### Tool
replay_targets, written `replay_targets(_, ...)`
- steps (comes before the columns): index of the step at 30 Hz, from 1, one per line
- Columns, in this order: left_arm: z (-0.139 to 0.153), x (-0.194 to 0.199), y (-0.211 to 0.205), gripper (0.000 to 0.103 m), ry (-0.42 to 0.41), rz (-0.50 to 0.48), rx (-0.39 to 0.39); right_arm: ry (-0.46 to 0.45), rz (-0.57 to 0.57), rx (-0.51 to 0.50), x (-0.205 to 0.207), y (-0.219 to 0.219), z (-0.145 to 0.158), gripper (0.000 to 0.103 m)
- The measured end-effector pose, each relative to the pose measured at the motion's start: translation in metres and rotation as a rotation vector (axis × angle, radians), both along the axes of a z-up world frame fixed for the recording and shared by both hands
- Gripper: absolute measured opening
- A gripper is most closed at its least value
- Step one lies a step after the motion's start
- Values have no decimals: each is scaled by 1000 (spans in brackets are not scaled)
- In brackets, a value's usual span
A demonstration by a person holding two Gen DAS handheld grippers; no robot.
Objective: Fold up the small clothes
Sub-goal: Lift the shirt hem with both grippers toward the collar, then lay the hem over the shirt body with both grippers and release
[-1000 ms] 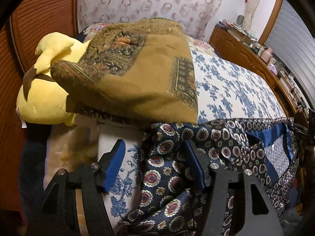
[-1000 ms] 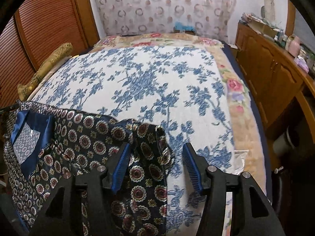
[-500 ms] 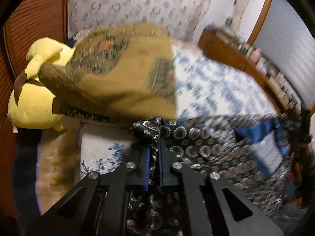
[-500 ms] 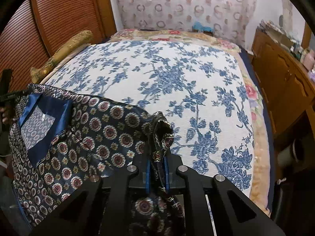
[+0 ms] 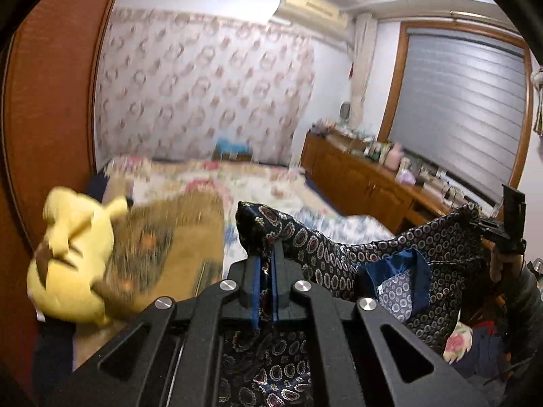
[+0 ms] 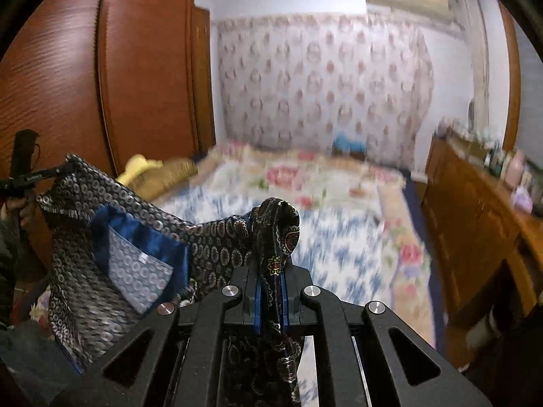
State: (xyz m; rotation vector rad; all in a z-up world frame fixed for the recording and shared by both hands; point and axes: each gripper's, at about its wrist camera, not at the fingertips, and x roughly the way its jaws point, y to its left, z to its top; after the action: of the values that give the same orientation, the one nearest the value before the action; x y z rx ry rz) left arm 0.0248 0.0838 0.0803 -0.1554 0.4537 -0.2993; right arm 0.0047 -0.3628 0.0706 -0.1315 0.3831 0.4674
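Evidently the lifting step is in hand: the left tool [image 5: 265, 266] is clenched on one bunched corner of the patterned shirt [image 5: 437, 247], and the right tool [image 6: 271, 279] is clenched on the other. Between them the shirt hangs in the air above the floral bedspread [image 6: 342, 247], its blue collar [image 6: 142, 234] showing. Next, I judge, the shirt must be pulled taut and laid flat on the bed, clear of the yellow plush toy [image 5: 73, 254] and brown cloth [image 5: 183, 240] nearby.
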Motion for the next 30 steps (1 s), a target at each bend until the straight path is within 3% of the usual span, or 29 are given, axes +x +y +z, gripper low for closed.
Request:
replay_targets(7,55,8,10,5,-108,24,-13,-188,-18,11,-28,-18,85,8)
replay_targets(13,85,28,13,5,-156,61,4,-256,-57,17,-20,-33,133,8)
replay_targets(15,86,49,16,5,-133,73,1,-245,-87,41,-3,-38,140,8)
replay_targets(20,51,102,10,5,-32,102,55,-141,-145,-5,56,-10,114,8)
replay_targets(24,4,138,4,5,75,121,76,-4,-180,-51,117,11,65,8)
replay_targets(30,-45,166,-2,5,167,141,111,100,-214,-74,168,30,4,8)
